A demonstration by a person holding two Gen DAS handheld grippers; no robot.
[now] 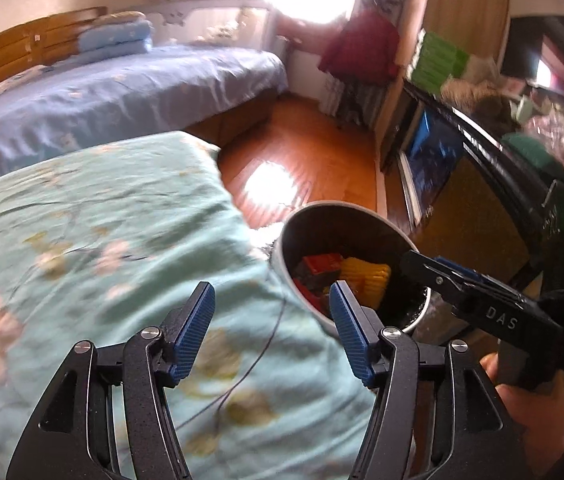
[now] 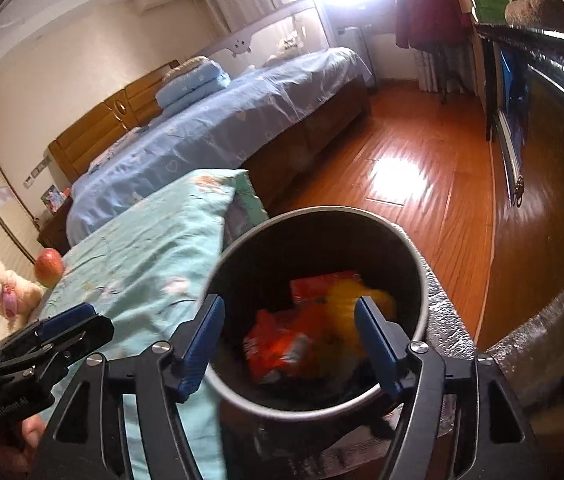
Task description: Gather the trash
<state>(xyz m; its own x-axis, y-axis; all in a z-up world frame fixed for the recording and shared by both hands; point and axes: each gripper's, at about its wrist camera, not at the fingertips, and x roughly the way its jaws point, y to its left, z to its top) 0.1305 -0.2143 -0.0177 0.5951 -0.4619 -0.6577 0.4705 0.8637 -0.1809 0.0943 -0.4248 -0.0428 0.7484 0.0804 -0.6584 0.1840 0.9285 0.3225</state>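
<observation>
Right wrist view: the right gripper hangs directly over the trash bin, a round dark container with a pale rim standing on the floor hard against the corner of the green floral bedspread. Its fingers are released and stand well apart, with nothing between them; the bin's mouth shows in the gap. Inside the bin lie crumpled red wrappers and a yellow ridged item, both below the rim and clear of the fingers.

Left wrist view: the left gripper is over the bedspread at the near edge of the bin, which lies ahead and to the right of its fingers. These fingers are also released and empty. The right gripper enters this view from the right, reaching over the bin's far rim, with a hand on its grip.

Judgement: both tools appear to have let go at the bin, so the deposit looks done. No loose trash is evident on the bedspread from either view. An apple and a plush toy lie at the far left edge of the bedding, well apart from the bin; whether the apple counts as trash cannot be told. Should it be the next item, it lies to the left of both grippers, and the left gripper is the nearer.
</observation>
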